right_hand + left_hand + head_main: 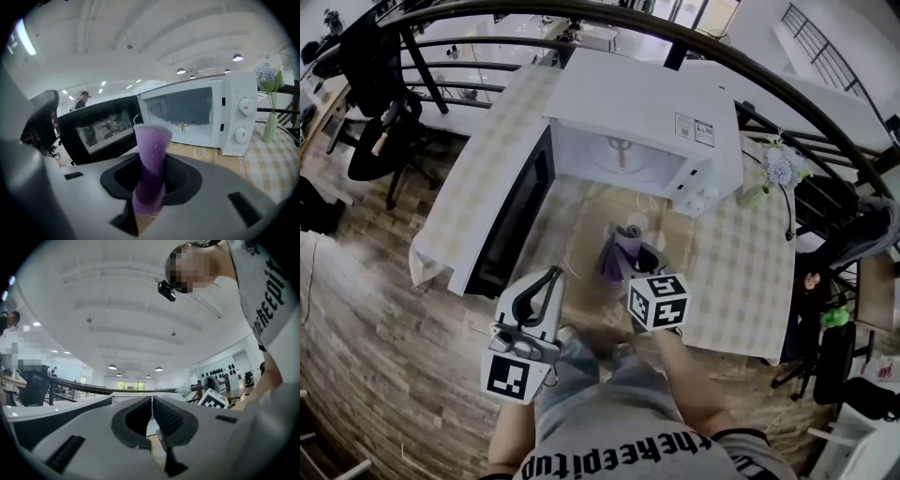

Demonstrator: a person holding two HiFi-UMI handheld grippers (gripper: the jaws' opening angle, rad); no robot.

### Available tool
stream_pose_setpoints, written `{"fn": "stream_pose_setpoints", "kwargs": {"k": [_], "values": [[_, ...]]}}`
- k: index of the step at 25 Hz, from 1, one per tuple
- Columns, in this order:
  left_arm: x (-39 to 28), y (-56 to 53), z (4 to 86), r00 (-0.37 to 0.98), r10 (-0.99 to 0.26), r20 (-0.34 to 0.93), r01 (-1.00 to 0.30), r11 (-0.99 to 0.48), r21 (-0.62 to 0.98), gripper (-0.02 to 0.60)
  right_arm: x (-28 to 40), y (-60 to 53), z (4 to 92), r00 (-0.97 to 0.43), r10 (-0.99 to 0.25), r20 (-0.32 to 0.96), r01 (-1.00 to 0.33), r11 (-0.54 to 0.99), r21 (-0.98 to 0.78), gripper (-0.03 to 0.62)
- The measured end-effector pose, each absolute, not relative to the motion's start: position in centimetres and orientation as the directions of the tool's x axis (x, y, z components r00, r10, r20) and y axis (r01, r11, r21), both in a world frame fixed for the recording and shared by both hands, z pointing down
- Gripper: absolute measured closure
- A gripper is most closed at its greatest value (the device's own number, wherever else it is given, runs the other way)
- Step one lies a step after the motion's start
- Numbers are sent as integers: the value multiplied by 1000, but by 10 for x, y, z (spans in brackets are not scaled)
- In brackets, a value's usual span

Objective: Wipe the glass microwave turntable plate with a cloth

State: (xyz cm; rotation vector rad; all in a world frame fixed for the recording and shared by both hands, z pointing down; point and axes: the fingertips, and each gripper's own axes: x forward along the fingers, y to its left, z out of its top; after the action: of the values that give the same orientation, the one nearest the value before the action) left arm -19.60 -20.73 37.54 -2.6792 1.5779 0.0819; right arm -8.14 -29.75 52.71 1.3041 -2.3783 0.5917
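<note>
Purple cloth (151,164) clamped upright in the right gripper (151,177); left gripper (152,414) pressed together, nothing between its jaws.

Head view: both grippers are held low in front of the person. The right gripper (628,248) is over the brown mat (581,225), with the cloth (614,261) pointing toward the white microwave (647,103). The left gripper (551,277) is just beside it, off the table's near edge. The microwave door (511,220) is swung fully open to the left and the cavity is lit. Glass plate (202,152): only faint clear markings on the mat in front of the open cavity, and I cannot make out its rim. A vase of flowers (268,93) stands on the checked tablecloth (487,169), right of the microwave (234,112).
</note>
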Motion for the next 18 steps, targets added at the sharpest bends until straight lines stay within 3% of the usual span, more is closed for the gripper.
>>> {"fn": "stream_pose_setpoints", "kwargs": {"k": [18], "values": [[-213, -229, 400, 575, -818, -27, -816, -575, 57, 568, -149, -353, 601, -449, -611, 653, -877, 441, -190, 487]]}}
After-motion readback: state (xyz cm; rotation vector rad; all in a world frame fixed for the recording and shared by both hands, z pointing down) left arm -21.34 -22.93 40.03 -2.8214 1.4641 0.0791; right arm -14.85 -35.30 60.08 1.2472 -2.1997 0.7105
